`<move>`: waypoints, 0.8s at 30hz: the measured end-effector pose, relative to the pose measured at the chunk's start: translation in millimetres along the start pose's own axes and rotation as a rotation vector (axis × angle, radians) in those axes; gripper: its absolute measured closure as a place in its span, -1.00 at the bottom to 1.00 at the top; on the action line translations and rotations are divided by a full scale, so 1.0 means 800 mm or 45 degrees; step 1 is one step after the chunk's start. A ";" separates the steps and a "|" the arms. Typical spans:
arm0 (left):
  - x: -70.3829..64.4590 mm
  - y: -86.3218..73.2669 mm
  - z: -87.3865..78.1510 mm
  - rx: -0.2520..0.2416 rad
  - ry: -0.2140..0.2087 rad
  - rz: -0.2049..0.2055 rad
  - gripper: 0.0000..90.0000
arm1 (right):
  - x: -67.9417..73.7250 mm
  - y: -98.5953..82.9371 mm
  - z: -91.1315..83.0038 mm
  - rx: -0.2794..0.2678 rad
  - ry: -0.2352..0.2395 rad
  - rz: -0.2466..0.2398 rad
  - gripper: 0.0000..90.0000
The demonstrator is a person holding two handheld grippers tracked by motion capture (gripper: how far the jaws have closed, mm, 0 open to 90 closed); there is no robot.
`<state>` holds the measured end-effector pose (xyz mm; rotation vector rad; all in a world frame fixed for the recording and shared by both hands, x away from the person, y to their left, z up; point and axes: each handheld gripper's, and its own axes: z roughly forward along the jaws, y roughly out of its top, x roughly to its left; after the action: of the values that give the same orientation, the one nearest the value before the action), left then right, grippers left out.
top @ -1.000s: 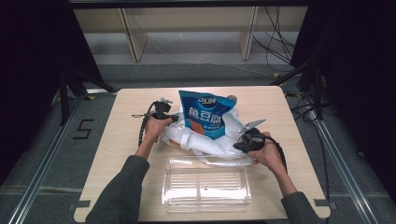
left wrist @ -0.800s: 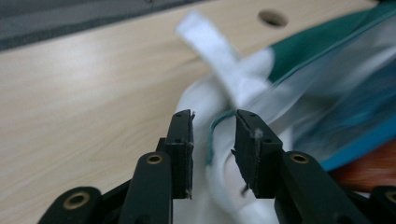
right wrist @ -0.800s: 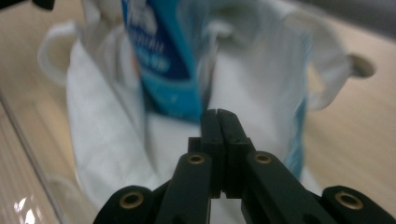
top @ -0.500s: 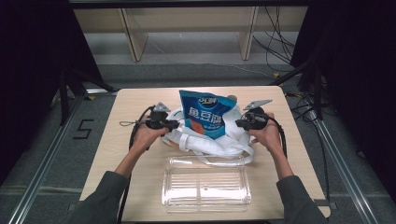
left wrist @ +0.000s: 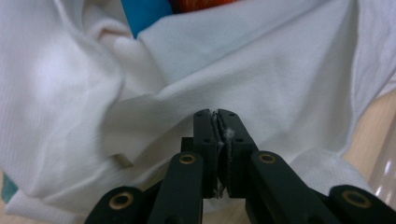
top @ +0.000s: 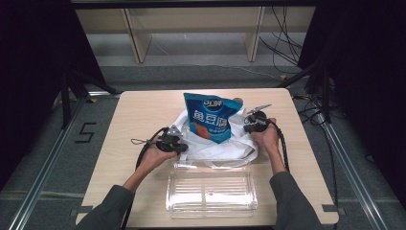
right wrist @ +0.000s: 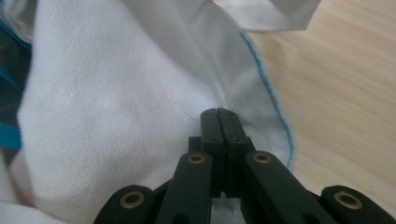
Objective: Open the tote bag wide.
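Surface (top: 129, 120): one light wooden surface is carrying everything, and it is taking up the middle of the high view.
Clear tray (top: 209, 191): one transparent plastic tray is lying at the lower middle of the frame, just below the bag, with its long axis going left to right.
White bag (top: 206, 146): one white cloth bag is lying at the centre of the frame, between the two hands, and its mouth is being held wide from left to right.
Blue packet (top: 210, 117): one blue snack packet is standing in the bag, leaning toward the top of the frame and sticking out above the cloth.
Left hand-held gripper (top: 173, 143): it is pinching the bag's left edge; in the left gripper view its jaws are pressed together on white cloth (left wrist: 261, 79).
Right hand-held gripper (top: 251, 125): it is pinching the bag's right edge, jaws pressed together on the cloth (right wrist: 116, 107).
Deciding relation: the packet is lying between both hand-held grippers, about equally near each, I judge.
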<state>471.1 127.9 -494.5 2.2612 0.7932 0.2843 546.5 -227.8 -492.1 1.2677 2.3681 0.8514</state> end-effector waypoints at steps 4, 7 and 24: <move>-0.001 0.019 -0.026 -0.118 0.017 -0.016 0.87 | 0.008 0.009 -0.037 -0.127 0.044 -0.059 1.00; 0.008 0.037 -0.044 -0.180 0.054 -0.006 0.87 | 0.028 0.010 -0.066 -0.198 0.133 -0.083 1.00; 0.090 0.055 0.019 -0.071 0.243 -0.210 0.98 | 0.077 -0.058 -0.058 0.064 0.326 -0.203 1.00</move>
<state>554.2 139.3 -476.7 2.1233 1.0519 0.4428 458.4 -212.8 -486.1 1.0217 2.6631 0.9590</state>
